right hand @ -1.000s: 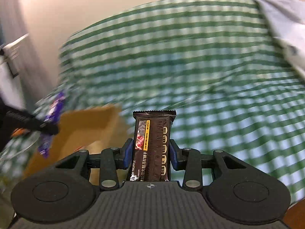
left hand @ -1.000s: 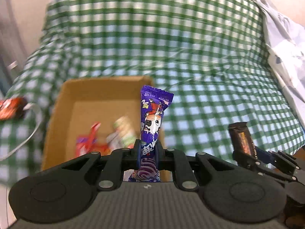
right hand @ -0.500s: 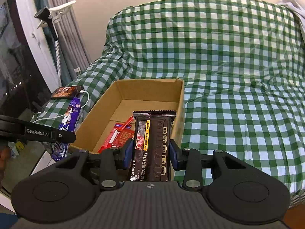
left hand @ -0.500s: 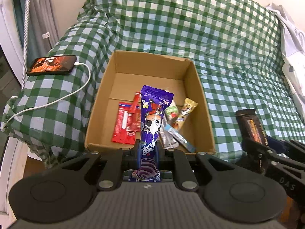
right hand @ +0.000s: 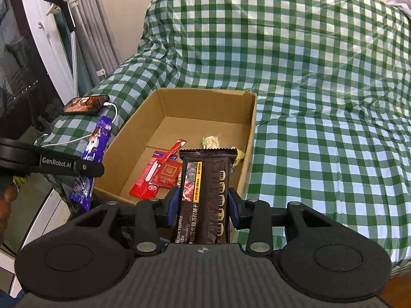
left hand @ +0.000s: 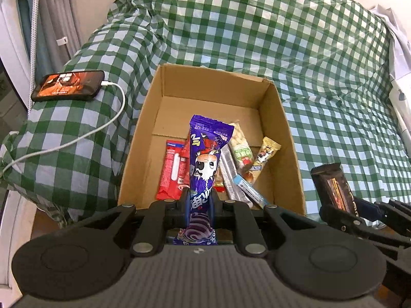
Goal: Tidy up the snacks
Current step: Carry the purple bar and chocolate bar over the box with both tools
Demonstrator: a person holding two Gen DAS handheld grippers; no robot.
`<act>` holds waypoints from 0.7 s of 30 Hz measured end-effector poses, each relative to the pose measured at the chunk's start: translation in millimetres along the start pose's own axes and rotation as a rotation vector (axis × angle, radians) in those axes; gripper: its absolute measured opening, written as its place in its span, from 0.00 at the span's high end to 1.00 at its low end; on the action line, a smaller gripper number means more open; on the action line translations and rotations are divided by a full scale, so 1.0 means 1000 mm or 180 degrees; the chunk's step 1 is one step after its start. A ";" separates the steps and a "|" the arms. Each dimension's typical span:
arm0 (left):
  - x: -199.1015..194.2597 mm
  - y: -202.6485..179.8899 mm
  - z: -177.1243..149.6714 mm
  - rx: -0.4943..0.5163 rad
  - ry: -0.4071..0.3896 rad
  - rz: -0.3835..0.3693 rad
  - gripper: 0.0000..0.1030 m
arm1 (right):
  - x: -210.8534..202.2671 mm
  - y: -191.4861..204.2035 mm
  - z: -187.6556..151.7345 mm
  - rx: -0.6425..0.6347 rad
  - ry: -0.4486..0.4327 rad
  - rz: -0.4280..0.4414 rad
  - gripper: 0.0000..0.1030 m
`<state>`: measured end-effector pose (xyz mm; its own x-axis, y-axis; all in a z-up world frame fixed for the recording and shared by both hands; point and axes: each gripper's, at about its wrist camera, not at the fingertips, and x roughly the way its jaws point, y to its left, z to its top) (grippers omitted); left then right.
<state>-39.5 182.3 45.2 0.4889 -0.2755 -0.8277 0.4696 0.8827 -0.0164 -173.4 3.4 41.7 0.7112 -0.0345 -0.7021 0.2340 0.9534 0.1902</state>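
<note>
- Purple snack packet (left hand: 205, 159) stands upright in the left gripper (left hand: 199, 200), jaws clamped on it, above the cardboard box (left hand: 287, 138) on the bed; release low over bare floor
- Dark cracker pack (right hand: 205, 195) sits clamped in the right gripper (right hand: 203, 205), near the box's front edge; carry it past the rim before releasing

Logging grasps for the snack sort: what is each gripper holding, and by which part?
Left gripper: purple snack packet, pinched near its lower end. Right gripper: dark cracker pack, clamped across its lower half.
</note>
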 end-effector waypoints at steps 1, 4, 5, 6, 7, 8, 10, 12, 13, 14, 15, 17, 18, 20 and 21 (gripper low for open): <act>0.002 0.001 0.002 -0.0001 0.0009 0.0007 0.86 | 0.003 0.000 0.000 0.0004 0.0020 0.0002 0.60; 0.011 0.005 0.008 -0.0017 0.0055 0.0020 0.86 | 0.010 0.001 0.003 0.0005 0.0060 0.0014 0.60; 0.013 0.005 0.010 -0.0018 0.0069 0.0024 0.86 | 0.012 0.001 0.004 0.0006 0.0068 0.0016 0.60; 0.016 0.005 0.011 -0.0019 0.0088 0.0026 0.86 | 0.015 0.001 0.005 0.0008 0.0077 0.0017 0.60; 0.019 0.005 0.013 -0.0025 0.0107 0.0026 0.86 | 0.018 0.001 0.007 0.0010 0.0087 0.0017 0.60; 0.022 0.006 0.015 -0.0029 0.0118 0.0030 0.86 | 0.021 0.001 0.008 0.0010 0.0098 0.0017 0.60; 0.029 0.006 0.019 -0.0027 0.0152 0.0040 0.86 | 0.027 0.001 0.011 0.0017 0.0117 0.0016 0.60; 0.034 0.006 0.023 -0.0034 0.0176 0.0042 0.86 | 0.033 0.001 0.014 0.0007 0.0137 0.0023 0.60; 0.038 0.005 0.026 -0.0037 0.0186 0.0038 0.86 | 0.037 0.002 0.016 0.0003 0.0143 0.0028 0.60; 0.041 0.005 0.029 -0.0036 0.0191 0.0039 0.86 | 0.040 0.002 0.019 -0.0003 0.0142 0.0038 0.60; 0.043 0.004 0.032 -0.0034 0.0193 0.0042 0.86 | 0.043 0.003 0.021 -0.0012 0.0138 0.0046 0.60; 0.049 0.003 0.037 -0.0017 0.0197 0.0054 0.86 | 0.051 0.003 0.025 -0.0028 0.0130 0.0062 0.60; 0.053 0.002 0.040 -0.0007 0.0205 0.0064 0.86 | 0.055 0.003 0.027 -0.0035 0.0134 0.0067 0.60; 0.061 0.001 0.044 0.0013 0.0232 0.0090 0.86 | 0.063 0.002 0.031 -0.0034 0.0154 0.0076 0.60; 0.065 0.001 0.046 0.0024 0.0249 0.0103 0.86 | 0.067 0.002 0.032 -0.0032 0.0168 0.0080 0.60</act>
<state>27.0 147.6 17.2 0.4453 -0.2160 -0.8689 0.4600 0.8878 0.0151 -104.0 -6.7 16.6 0.6808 0.0052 -0.7325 0.2096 0.9568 0.2016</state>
